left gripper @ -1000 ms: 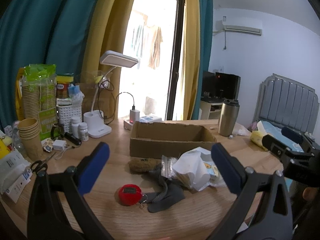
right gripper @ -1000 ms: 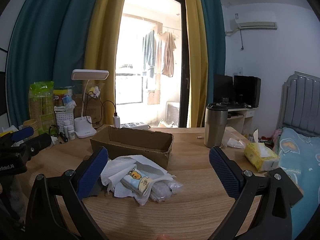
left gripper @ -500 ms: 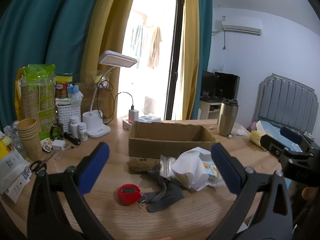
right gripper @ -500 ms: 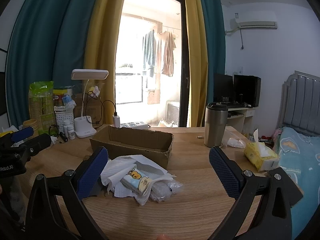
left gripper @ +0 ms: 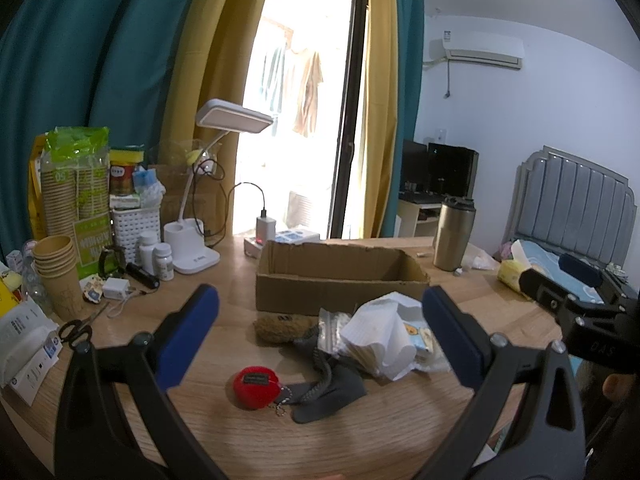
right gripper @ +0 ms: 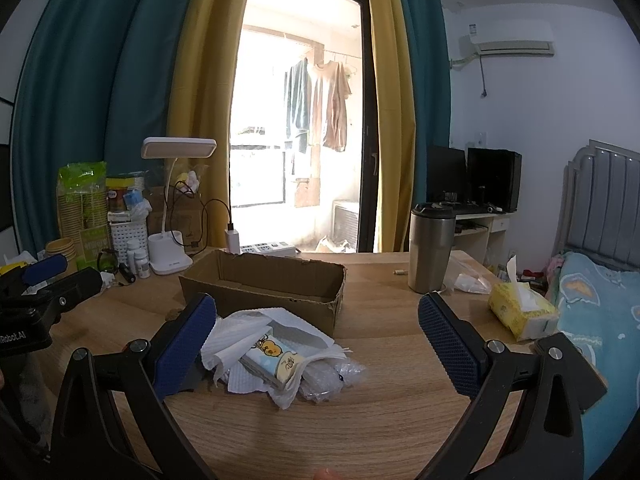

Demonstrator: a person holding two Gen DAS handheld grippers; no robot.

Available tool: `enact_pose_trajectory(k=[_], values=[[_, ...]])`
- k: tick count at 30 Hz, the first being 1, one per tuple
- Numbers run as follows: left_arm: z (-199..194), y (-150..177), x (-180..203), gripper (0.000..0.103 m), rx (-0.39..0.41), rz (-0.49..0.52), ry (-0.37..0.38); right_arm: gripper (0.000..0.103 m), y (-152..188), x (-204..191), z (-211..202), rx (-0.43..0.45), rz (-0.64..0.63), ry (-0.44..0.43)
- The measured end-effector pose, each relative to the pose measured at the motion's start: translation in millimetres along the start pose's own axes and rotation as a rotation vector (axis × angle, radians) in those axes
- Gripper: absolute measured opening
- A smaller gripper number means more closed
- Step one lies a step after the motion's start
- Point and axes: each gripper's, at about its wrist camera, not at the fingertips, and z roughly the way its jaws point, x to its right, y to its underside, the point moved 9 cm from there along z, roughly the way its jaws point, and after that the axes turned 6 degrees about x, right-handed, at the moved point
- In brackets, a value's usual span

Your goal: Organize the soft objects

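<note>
Left tongs (left gripper: 320, 336) and right tongs (right gripper: 316, 340) both spread wide, gripping nothing, above the counter (right gripper: 380, 420). At twelve o'clock, heaped soft objects (left gripper: 384, 344); beyond, at twelve, open cardboard box (left gripper: 340, 276).

A lived-in bedroom at home: a grey padded headboard (left gripper: 576, 204) rises over a bed with a blue printed sheet (right gripper: 600, 312), and a white wall air conditioner (right gripper: 512, 42) hangs above. Teal and yellow curtains (right gripper: 120, 100) frame a glass balcony door where what look like clothes on a line (right gripper: 318, 104) dry. A cluttered round wooden table (right gripper: 360, 420) carries a white desk lamp (left gripper: 200, 200).
</note>
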Motion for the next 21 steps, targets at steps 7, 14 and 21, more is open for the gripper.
enact_pose_trajectory(k=[7, 14, 21], values=[[0.4, 0.5, 1.0, 0.102, -0.006, -0.015, 0.006, 0.103, 0.9, -0.2, 0.0, -0.003, 0.004, -0.003], [0.5, 2.1, 1.8, 0.102, -0.006, -0.017, 0.007, 0.103, 1.4, -0.4, -0.1, -0.004, 0.003, -0.003], [0.7, 7.9, -0.9, 0.102, -0.014, -0.025, 0.004, 0.103, 4.4, 0.5, 2.3, -0.013, 0.016, -0.009]])
